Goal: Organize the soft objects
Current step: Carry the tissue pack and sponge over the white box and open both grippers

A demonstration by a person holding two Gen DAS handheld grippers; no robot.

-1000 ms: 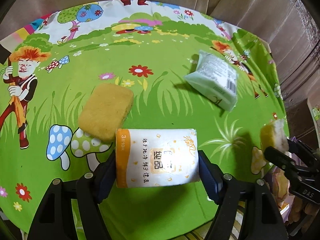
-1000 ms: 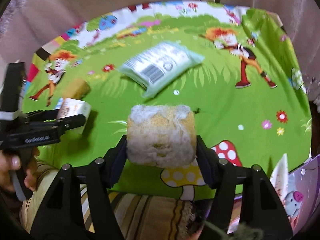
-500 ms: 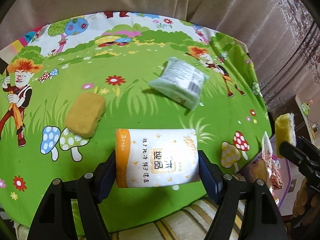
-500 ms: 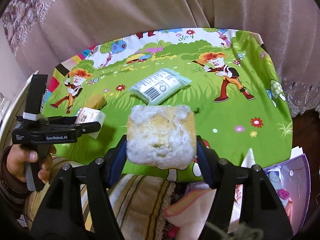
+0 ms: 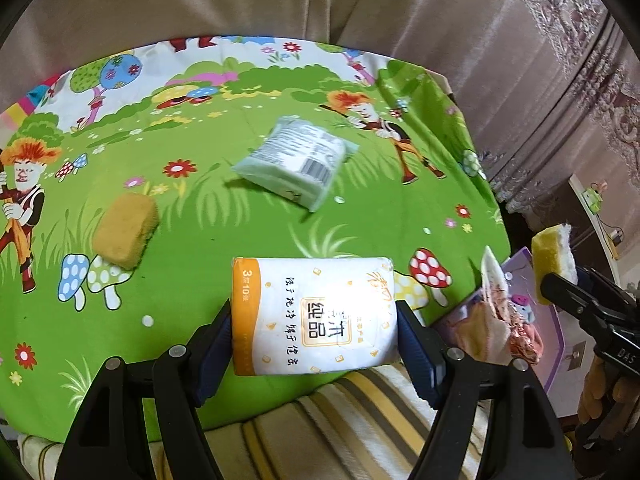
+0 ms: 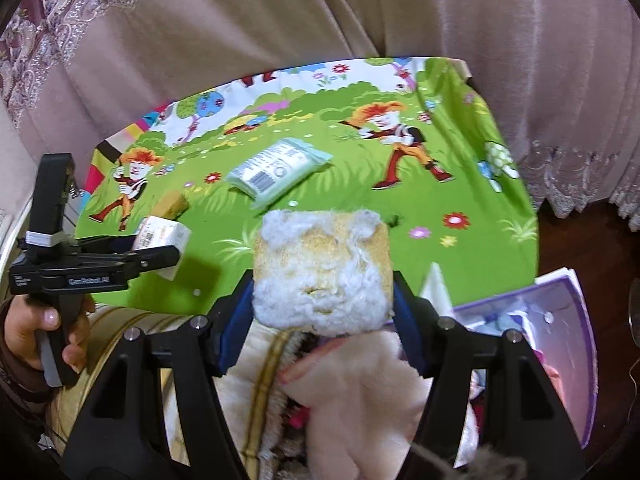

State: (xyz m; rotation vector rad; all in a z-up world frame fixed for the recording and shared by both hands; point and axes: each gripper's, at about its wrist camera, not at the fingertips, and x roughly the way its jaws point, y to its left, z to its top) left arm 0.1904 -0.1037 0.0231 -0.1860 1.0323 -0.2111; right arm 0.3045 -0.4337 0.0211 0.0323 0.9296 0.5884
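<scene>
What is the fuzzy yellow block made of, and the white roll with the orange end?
The fuzzy block looks like a yellow sponge with a worn, fluffy white fibre face; its pores and loose tufts show. The roll seems to be soft tissue paper in thin glossy printed plastic wrap, judging by the shine and wrinkles.

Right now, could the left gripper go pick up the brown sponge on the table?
Probably not yet: the left gripper is shut on the tissue pack, so its jaws are full, though the brown sponge lies uncovered.

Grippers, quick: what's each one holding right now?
Left gripper: closed on the tissue pack, lifted clear of the mat.
Right gripper: closed on the fluffy sponge.
</scene>
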